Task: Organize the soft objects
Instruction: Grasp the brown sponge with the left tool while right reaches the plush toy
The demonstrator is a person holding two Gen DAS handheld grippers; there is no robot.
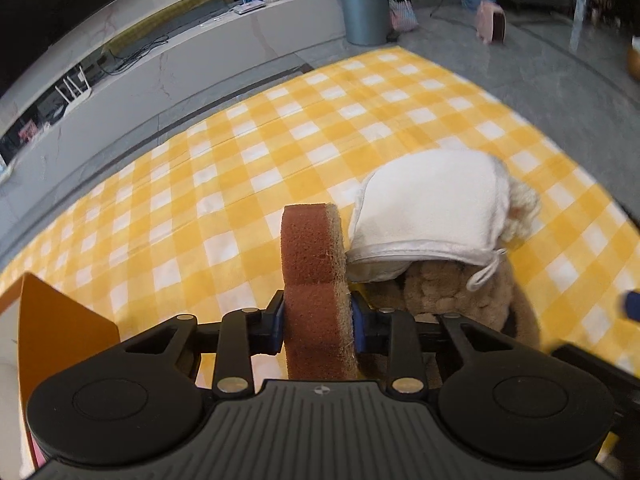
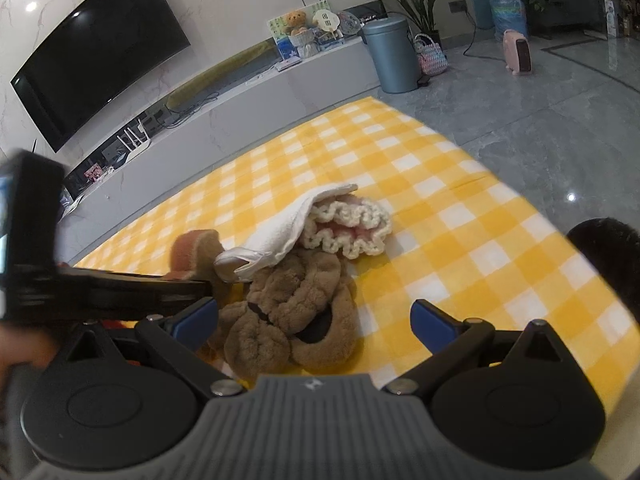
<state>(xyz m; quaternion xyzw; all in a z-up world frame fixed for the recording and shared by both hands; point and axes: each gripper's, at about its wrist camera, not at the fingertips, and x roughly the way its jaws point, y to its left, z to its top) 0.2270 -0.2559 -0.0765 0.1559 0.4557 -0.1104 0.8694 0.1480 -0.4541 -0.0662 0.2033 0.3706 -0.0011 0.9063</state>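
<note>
Pinching a brown sponge (image 1: 314, 280) upright by its flat faces, the left gripper (image 1: 318, 326) grips something light and squashy; right gripper (image 2: 314, 320) gapes wide, plush toy (image 2: 288, 316) between its jaws.

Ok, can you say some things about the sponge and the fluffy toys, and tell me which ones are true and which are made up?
1. The left gripper is squeezing a brown sponge. True.
2. The right gripper is holding the brown plush toy. False: it is open, holding nothing.
3. A white cloth lies partly over the plush toy. True.
4. The checked cloth is blue and white. False: it is yellow and white.
5. A cream crocheted piece peeks out from under the white cloth. True.
</note>
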